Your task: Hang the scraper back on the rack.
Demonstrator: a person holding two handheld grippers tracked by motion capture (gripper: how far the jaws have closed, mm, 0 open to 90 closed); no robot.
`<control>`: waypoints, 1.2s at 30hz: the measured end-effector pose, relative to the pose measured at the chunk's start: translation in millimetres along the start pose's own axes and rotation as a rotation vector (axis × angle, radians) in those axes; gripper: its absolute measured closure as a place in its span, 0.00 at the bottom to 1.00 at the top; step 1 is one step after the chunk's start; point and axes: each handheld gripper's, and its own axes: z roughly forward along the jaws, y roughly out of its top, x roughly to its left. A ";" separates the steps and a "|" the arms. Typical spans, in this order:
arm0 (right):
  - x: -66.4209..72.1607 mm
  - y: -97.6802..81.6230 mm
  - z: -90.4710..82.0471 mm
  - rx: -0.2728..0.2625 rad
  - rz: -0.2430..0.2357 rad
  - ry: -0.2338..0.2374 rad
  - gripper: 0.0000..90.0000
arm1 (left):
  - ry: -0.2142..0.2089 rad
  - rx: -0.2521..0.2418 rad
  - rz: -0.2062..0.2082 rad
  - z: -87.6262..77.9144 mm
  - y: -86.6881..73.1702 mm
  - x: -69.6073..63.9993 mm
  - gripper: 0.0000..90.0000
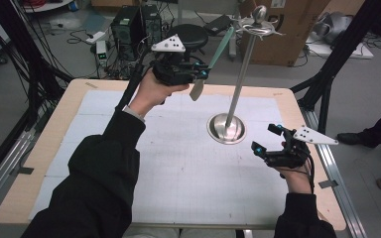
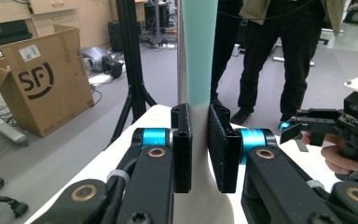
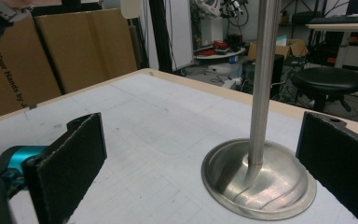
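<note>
A steel stand rises from a round base on the table's right half, with hooks at its top. My left gripper is raised left of the pole and shut on a spatula with a teal handle and a cream blade. The handle's far end reaches up close to the hooks. In the left gripper view the pads press the spatula where teal meets cream. My right gripper rests low, right of the base, open; its pads flank the stand base without touching it.
A white gridded mat covers the wooden table. Beyond the far edge stand a black stool, computer towers and a cardboard box. Black frame legs rise at the right. A person stands across the table.
</note>
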 end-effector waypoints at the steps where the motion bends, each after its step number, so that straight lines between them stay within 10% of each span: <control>1: -0.2 0.0 0.0 -0.001 -0.002 0.000 0.01 | 0.002 0.002 0.002 0.2 0.1 0.1 0.89; 36: 0.0 0.7 -1.4 -0.007 -0.005 0.000 0.01 | 0.024 0.018 0.007 15.8 0.2 -1.1 0.89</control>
